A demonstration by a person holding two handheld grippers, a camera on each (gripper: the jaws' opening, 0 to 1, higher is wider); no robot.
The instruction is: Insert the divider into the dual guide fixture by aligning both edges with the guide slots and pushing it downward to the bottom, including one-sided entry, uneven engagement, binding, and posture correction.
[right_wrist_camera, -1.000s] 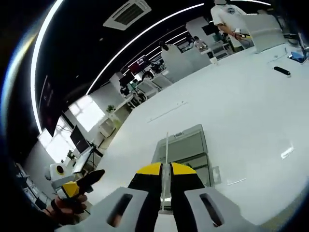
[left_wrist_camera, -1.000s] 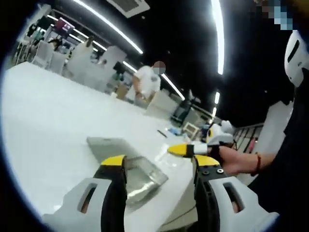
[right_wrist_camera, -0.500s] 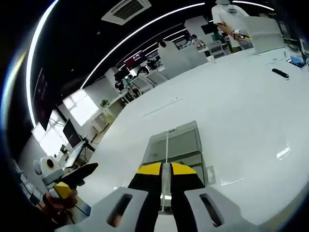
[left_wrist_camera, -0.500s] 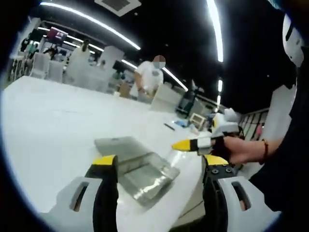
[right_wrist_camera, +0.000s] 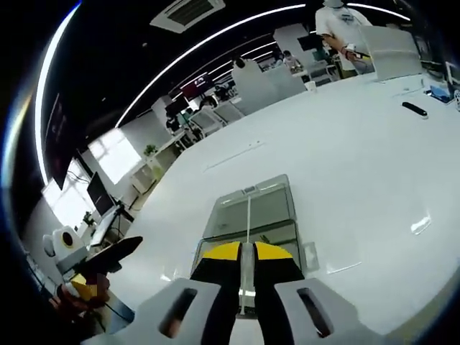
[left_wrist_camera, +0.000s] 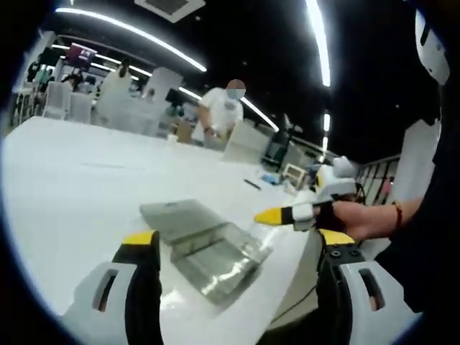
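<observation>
No text, label, brand, number or sign can be read in either view. The clear transparent plastic fixture [right_wrist_camera: 253,219] on the white worktop [right_wrist_camera: 359,165] carries no readable marking. Far behind that fixture, in the left gripper view, a small screen with purple light [left_wrist_camera: 83,54] hangs near the ceiling, but what it shows is too blurred to read. The flat dark object [right_wrist_camera: 416,108] lying on the worktop beyond the fixture is also too small to show any writing.
</observation>
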